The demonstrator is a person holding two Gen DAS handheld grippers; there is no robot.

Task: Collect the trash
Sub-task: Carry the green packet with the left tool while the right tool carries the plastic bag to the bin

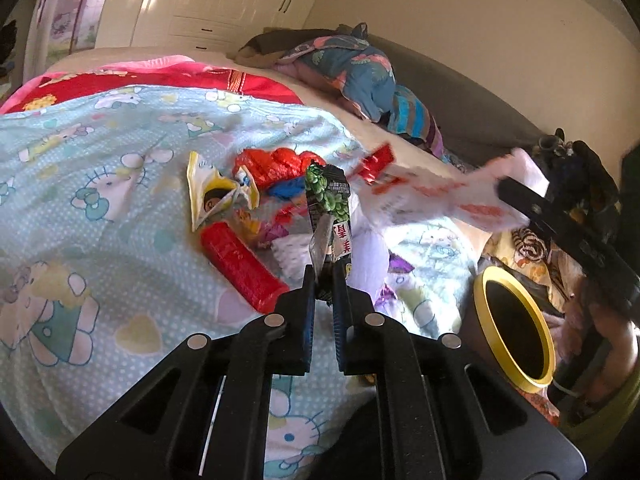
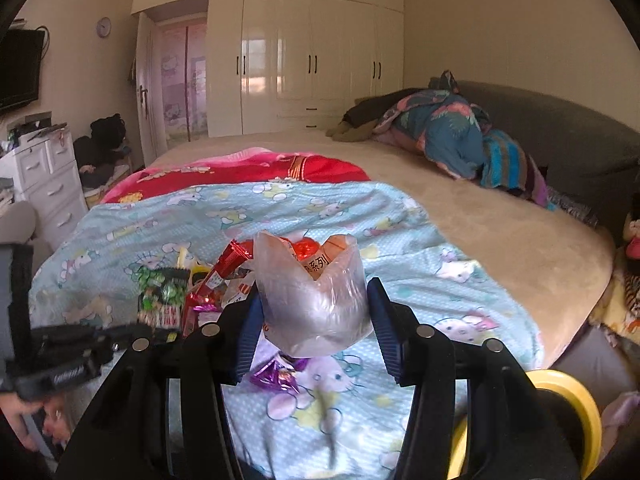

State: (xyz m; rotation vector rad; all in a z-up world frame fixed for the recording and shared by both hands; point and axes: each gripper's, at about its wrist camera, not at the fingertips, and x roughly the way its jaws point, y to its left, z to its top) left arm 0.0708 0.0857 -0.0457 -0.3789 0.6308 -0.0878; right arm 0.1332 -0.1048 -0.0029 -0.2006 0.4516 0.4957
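My left gripper (image 1: 323, 276) is shut on a green and black snack wrapper (image 1: 330, 208) and holds it upright above the bed. Below it lies a pile of wrappers: a red packet (image 1: 240, 266), a yellow and white wrapper (image 1: 212, 196), a crumpled red bag (image 1: 276, 166). My right gripper (image 2: 314, 312) holds a clear plastic bag with red print (image 2: 314, 300) between its blue pads; it shows blurred in the left wrist view (image 1: 448, 196). The green wrapper also shows in the right wrist view (image 2: 162, 294). A brown bin with a yellow rim (image 1: 516, 328) stands beside the bed.
A light blue Hello Kitty blanket (image 1: 100, 184) covers the bed, with a red blanket (image 2: 248, 172) behind it. Bundled clothes (image 2: 452, 136) lie at the headboard. A purple foil wrapper (image 2: 276, 374) lies under my right gripper. White wardrobes (image 2: 312, 52) stand at the back.
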